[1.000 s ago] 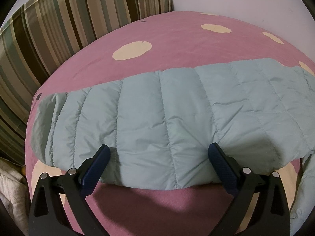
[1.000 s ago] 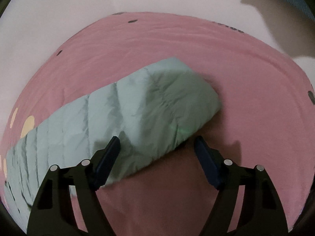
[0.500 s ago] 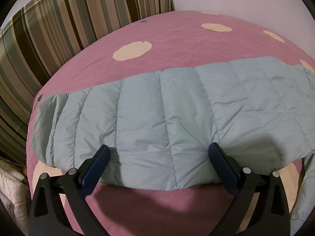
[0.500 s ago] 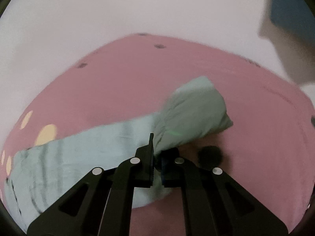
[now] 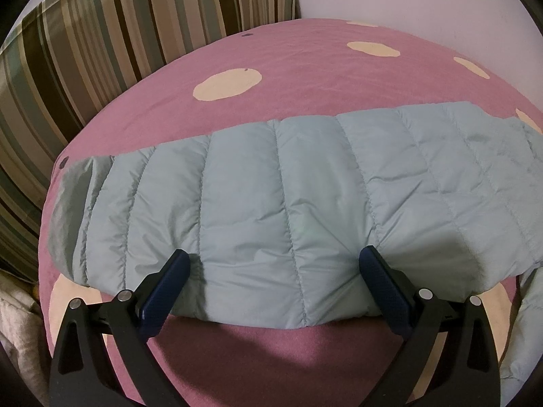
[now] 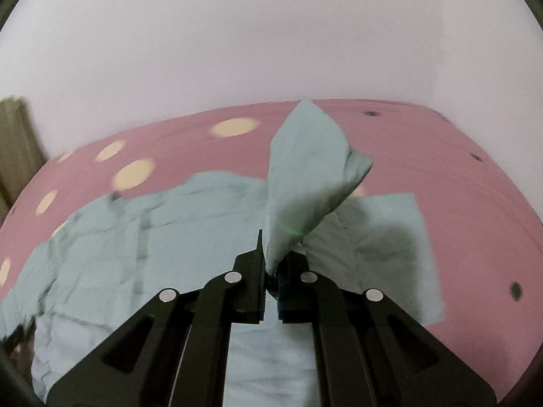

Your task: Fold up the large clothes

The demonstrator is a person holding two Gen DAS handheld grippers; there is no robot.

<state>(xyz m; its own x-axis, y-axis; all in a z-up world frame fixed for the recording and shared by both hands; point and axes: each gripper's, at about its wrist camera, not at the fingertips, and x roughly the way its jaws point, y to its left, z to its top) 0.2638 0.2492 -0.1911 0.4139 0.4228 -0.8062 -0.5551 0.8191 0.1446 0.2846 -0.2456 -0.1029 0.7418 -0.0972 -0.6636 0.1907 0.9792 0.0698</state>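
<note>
A pale blue quilted jacket [image 6: 142,247] lies spread on the pink dotted bedspread [image 6: 424,156]. The right gripper [image 6: 271,271] is clenched on a sleeve end [image 6: 305,176], lifted over the body — the sleeve fold is in hand. Next, it likely needs laying flat across the body, then releasing. The left gripper [image 5: 275,264] hangs released, straddling the other sleeve [image 5: 271,203].

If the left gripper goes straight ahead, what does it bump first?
Probably the puffy jacket. The left gripper is open, angled down at its near edge on the bed; exact depth is unclear.
</note>
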